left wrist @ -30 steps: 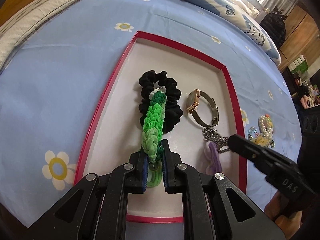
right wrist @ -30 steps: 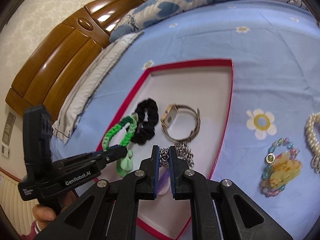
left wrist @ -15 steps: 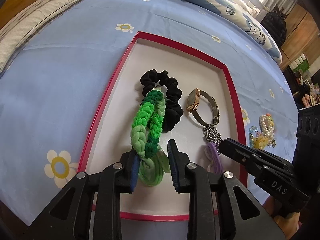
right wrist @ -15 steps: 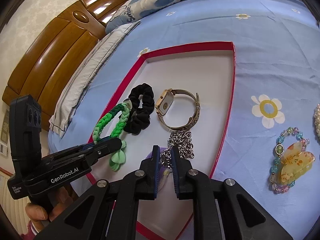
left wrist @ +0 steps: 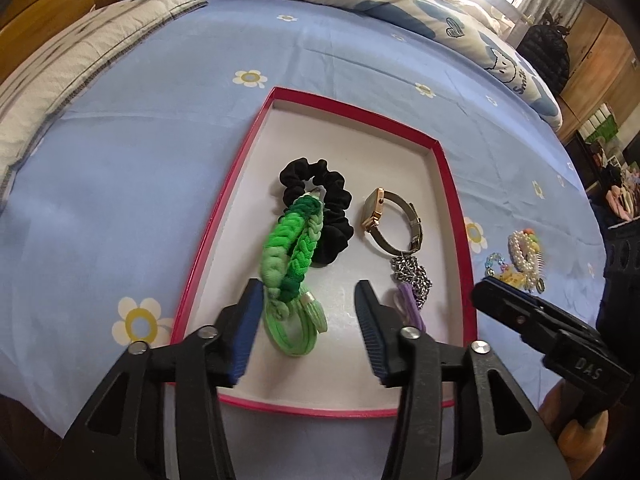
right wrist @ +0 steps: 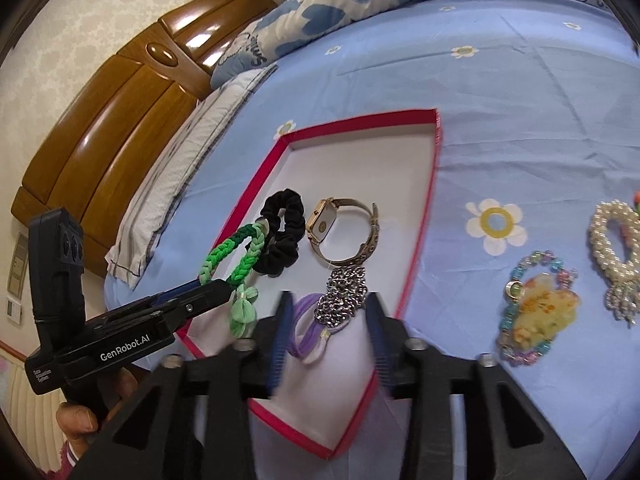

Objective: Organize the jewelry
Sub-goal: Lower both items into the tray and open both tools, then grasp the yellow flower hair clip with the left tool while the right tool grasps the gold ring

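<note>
A red-rimmed white tray (left wrist: pixel 448 184) (right wrist: pixel 424 216) lies on the blue bedsheet. In it are a green braided band (left wrist: pixel 292 248) (right wrist: pixel 236 260), a black scrunchie (left wrist: pixel 332 204) (right wrist: pixel 284 228), a gold watch (left wrist: pixel 392 220) (right wrist: pixel 344 232), a silver chain (left wrist: pixel 412 276) (right wrist: pixel 344 296) and a purple hair tie (left wrist: pixel 408 304) (right wrist: pixel 308 332). My left gripper (left wrist: pixel 308 300) is open and empty over the green band's near end. My right gripper (right wrist: pixel 328 320) is open and empty, its jaws either side of the chain and purple tie.
On the sheet right of the tray lie a beaded bracelet with a yellow clip (right wrist: pixel 536 312) (left wrist: pixel 500 268) and a pearl piece (right wrist: pixel 616 244) (left wrist: pixel 524 248). A pillow and a wooden headboard (right wrist: pixel 120 100) are at the back left.
Both grippers opened. The left let go of the green band, the right let go of the chain and purple tie; these now lie in the tray. Both grippers drew back a little.
</note>
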Tool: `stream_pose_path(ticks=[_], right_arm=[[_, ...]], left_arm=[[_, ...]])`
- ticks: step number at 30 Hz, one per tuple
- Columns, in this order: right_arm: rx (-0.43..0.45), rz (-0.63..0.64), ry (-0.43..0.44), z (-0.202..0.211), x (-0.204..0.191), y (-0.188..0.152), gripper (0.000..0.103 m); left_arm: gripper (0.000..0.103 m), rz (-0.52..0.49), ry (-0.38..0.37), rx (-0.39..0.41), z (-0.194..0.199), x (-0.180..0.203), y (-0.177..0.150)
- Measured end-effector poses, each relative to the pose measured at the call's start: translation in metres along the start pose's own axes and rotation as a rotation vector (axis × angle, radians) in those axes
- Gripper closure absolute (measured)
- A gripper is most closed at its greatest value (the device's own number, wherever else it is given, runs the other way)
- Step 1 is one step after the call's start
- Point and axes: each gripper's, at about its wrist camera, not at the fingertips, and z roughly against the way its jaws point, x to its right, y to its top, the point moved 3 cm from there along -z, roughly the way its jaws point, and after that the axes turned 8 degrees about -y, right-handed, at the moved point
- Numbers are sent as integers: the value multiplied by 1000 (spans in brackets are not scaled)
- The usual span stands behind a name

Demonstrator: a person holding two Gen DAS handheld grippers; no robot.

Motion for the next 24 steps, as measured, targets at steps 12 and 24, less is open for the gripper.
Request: stream_pose_path(ticks=[12, 24], right_arm=[[57, -56, -44, 44, 37, -15, 56], [109, -201, -171, 87, 121, -38, 53]], left_arm=[[54, -37, -29, 13, 12, 27, -3], [54, -109, -96, -21, 3, 78, -8]])
